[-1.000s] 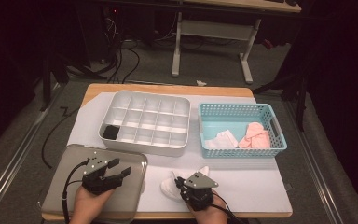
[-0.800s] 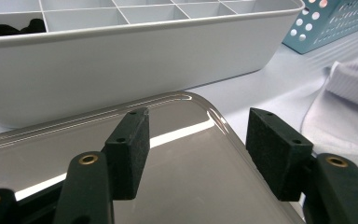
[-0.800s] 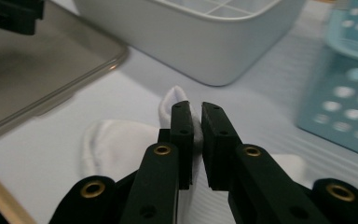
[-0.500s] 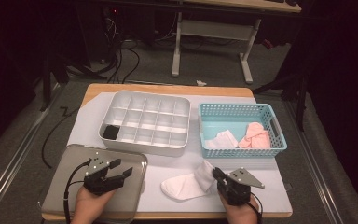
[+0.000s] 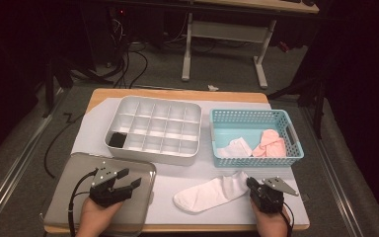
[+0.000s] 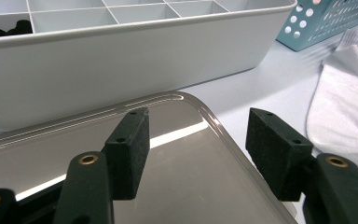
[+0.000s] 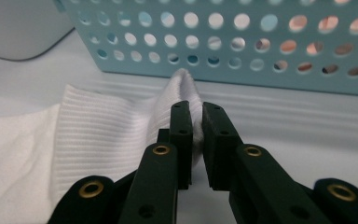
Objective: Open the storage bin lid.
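Note:
A white sock [image 5: 209, 191] lies stretched out on the white mat near the table's front, its ribbed cuff toward the right. My right gripper [image 5: 253, 186] is shut on that cuff; in the right gripper view the fabric [image 7: 121, 135] is pinched between the two black pads of the right gripper [image 7: 197, 122]. My left gripper [image 5: 128, 180] hovers open over the silver tray [image 5: 76, 165] at the front left, nothing between its fingers. The left gripper [image 6: 196, 133] shows wide-apart jaws above the tray [image 6: 182, 177], with the sock [image 6: 345, 112] off to its right.
A white divided box [image 5: 153, 129] stands behind the tray, with a black item [image 5: 116, 140] in its front-left cell. A teal basket [image 5: 256, 136] at the back right holds a white sock [image 5: 234, 146] and a pink one [image 5: 271, 144]. The table's front edge is close.
My right gripper has moved right along the table's front with the sock's cuff, pulling the bunched sock out flat. The left gripper has kept still.

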`<state>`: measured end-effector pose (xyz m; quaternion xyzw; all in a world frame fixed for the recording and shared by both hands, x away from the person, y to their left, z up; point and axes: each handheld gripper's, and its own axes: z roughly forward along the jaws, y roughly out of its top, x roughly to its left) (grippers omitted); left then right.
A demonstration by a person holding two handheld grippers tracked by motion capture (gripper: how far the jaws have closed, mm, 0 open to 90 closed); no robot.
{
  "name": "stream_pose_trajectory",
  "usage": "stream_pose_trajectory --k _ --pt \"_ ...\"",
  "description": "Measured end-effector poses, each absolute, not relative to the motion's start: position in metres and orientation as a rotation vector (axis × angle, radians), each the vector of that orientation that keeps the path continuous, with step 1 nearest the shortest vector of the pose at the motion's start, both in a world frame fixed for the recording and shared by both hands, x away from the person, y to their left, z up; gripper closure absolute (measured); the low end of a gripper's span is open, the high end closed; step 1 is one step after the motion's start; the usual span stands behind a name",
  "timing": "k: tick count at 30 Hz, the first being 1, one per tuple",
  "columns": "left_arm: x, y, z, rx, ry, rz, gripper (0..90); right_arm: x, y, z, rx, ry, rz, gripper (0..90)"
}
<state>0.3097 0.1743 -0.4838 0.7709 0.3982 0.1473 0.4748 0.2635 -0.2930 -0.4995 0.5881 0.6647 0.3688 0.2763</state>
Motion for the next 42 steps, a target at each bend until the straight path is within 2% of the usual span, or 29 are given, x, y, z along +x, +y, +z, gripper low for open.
stream_pose_trajectory --k 15,23,34,42 --pt "0.309 0.171 -0.484 1.895 0.964 0.36 40.1 0.229 -0.305 -0.505 1.612 1.761 0.975 81.6" --pt "0.306 0.161 -0.484 1.922 0.926 0.339 40.7 0.216 -0.299 -0.497 1.566 1.762 0.997 66.4" --pt "0.282 0.095 -0.483 2.059 0.738 0.292 43.2 0.219 -0.302 -0.504 1.566 1.807 1.004 64.6" --pt "0.267 0.051 -0.487 2.15 0.672 0.253 49.0 0.222 -0.305 -0.51 1.562 1.823 1.035 65.0"
